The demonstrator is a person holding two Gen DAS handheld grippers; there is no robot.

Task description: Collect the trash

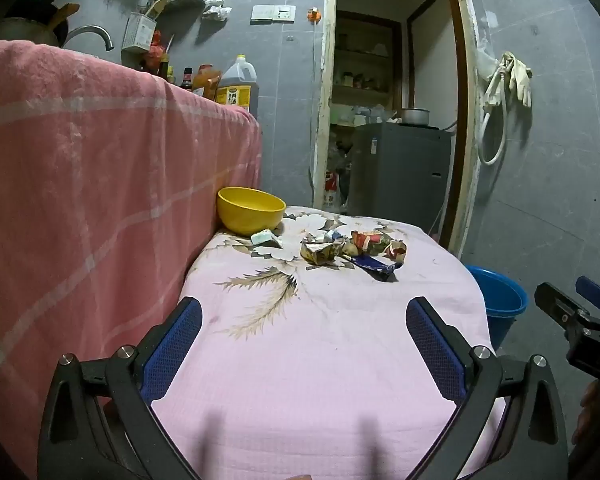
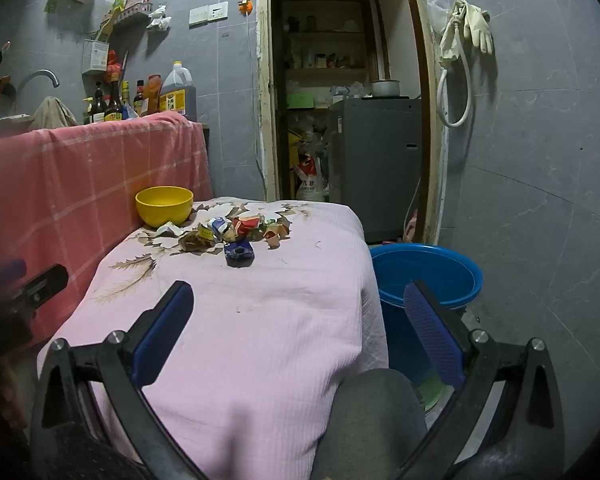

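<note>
- A counter draped in a red checked cloth [image 1: 80,168] rises like a wall along the left edge of the table [image 1: 320,340], closing off that side
- The left hand-held gripper [image 1: 304,308] hangs over the near part of the table's pink floral cover, its blue pads spread wide with nothing between them; the cloth ahead of it is bare up to the trash
- A yellow bowl [image 1: 250,210] sits at the far left corner, tight against the red cloth
- The trash [image 1: 352,250], a loose cluster of crumpled wrappers and paper scraps, lies just right of the bowl near the far edge; a dark blue wrapper [image 2: 239,254] is the nearest piece
- The right hand-held gripper [image 2: 300,294] straddles the table's right edge, jaws equally wide and empty
- A blue bucket [image 2: 428,276] stands on the floor against that right edge, mouth open
- A grey rounded shape, possibly a knee, fills the lower view under the right gripper
- An open doorway lies beyond the far edge
</note>
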